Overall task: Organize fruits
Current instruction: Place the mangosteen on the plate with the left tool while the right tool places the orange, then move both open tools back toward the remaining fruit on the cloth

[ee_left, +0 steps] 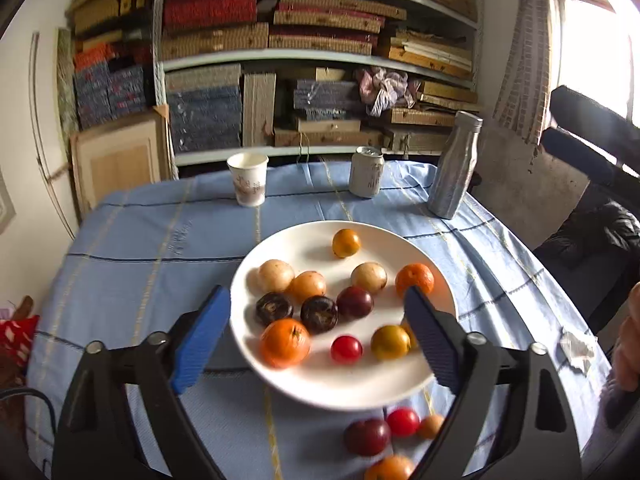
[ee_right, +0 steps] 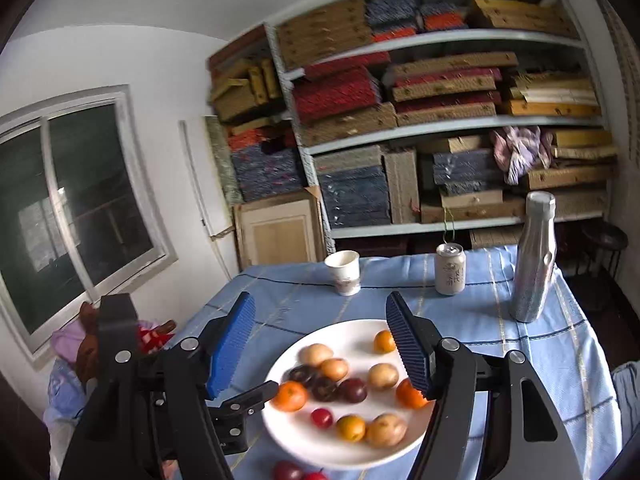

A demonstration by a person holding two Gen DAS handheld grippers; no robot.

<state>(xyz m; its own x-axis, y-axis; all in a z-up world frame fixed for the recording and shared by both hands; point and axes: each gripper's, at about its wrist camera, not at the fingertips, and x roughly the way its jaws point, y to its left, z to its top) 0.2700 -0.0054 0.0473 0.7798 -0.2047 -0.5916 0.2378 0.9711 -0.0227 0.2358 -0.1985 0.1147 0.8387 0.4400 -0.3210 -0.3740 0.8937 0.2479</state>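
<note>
A white plate [ee_left: 320,396] on the blue checked tablecloth holds several fruits: two oranges [ee_left: 285,343], dark purple fruits [ee_left: 319,313], pale round ones [ee_left: 276,275], a red tomato [ee_left: 346,349] and small yellow ones. Loose on the cloth in front of the plate lie a dark red plum [ee_left: 367,436], a red tomato [ee_left: 403,421] and an orange [ee_left: 390,468]. My left gripper [ee_left: 317,294] hangs open above the plate's near side with nothing between its blue pads. My right gripper [ee_right: 320,300] is open and empty too, raised over the plate [ee_right: 344,452].
At the table's far edge stand a paper cup [ee_left: 248,178], a drinks can [ee_left: 366,172] and a silver bottle [ee_left: 454,164]. Behind them is a shelf of stacked boxes. A black chair [ee_left: 592,216] is at the right, and crumpled paper [ee_left: 576,350] lies near a person's hand [ee_left: 628,344].
</note>
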